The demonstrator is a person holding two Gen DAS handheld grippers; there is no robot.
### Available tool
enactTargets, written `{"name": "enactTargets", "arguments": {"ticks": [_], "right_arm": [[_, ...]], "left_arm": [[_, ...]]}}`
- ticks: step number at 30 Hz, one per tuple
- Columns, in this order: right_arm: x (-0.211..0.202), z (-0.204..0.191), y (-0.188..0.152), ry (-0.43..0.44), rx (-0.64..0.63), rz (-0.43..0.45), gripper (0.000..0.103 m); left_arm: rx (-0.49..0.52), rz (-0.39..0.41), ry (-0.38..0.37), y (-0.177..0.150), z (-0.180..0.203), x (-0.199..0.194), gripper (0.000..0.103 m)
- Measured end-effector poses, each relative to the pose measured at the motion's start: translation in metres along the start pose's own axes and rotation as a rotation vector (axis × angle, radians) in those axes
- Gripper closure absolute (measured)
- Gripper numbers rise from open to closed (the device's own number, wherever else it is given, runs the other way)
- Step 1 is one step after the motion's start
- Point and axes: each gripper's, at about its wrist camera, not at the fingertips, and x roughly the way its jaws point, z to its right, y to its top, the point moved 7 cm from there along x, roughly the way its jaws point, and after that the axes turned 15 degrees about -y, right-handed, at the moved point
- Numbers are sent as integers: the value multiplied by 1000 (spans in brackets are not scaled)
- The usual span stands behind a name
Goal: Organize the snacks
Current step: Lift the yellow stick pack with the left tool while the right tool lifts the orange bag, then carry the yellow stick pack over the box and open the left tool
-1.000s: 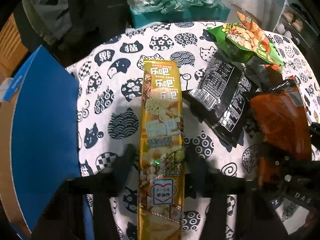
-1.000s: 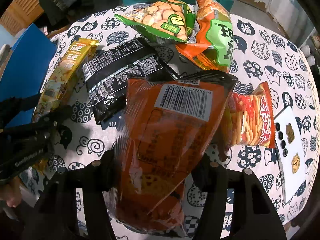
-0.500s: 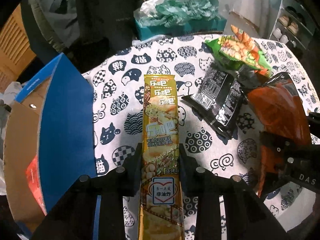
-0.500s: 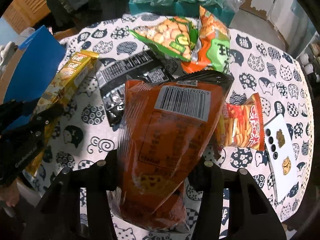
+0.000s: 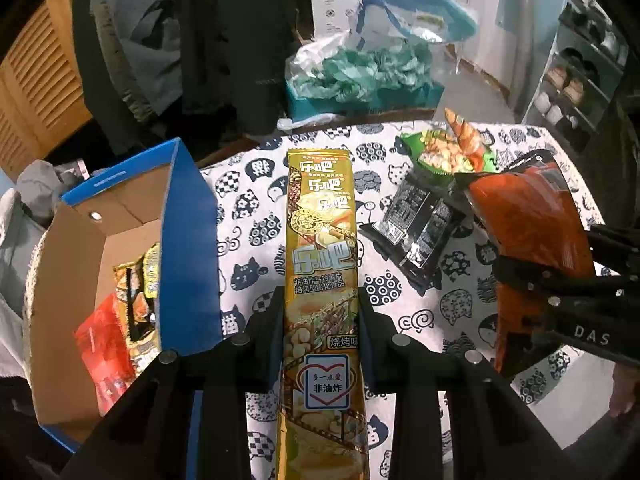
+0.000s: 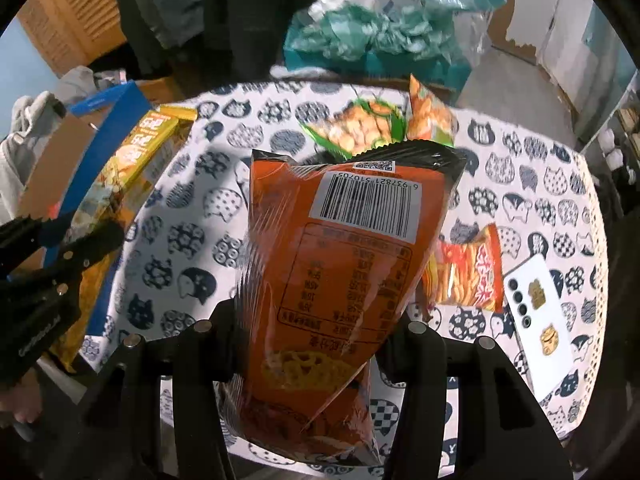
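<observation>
Left gripper point(image 5: 320, 320) clamps gold packet point(image 5: 322, 240); right gripper point(image 6: 316, 320) clamps orange bag point(image 6: 340, 264) (bottoms cropped, probably crumpled).

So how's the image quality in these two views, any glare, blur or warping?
Left wrist view: fisheye bends the frame edges, the gold snack pack is sharp, its foil glaring slightly. Right wrist view: the orange bag shows wrinkle glare and soft edges; a shadow falls on the tablecloth.

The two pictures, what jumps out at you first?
A long gold snack pack fills the middle of the left view, pinched in the left gripper. A big orange bag fills the right view, clamped in the right gripper. Left of the cat-print tablecloth stands an open blue box holding snacks.
</observation>
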Motion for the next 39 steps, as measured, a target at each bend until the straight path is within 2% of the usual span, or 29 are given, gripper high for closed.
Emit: {"name": "enactTargets", "arguments": {"ticks": [4,18,24,31,36,39], "right_arm": [[-15,-7,9,22,-4,29,52],[-47,-44,32,72,-49,105,52],[-56,-69,46,95,-79,122,52],[-62,-97,57,113,-119,133,52],[-59,-119,62,135,-140,119,52],[-61,-132,65,139,-159,122,52]], "left_arm": [[10,33,20,3,-5,-15,71],[-71,126,-3,6,-41,-65,71],[-114,144,15,5,-79,-82,72],[-190,154,80,-6,-142,-99,71],[-247,136,130,-20,-182,-95,72],[-294,109,134,-34,-201,-86,71]]}}
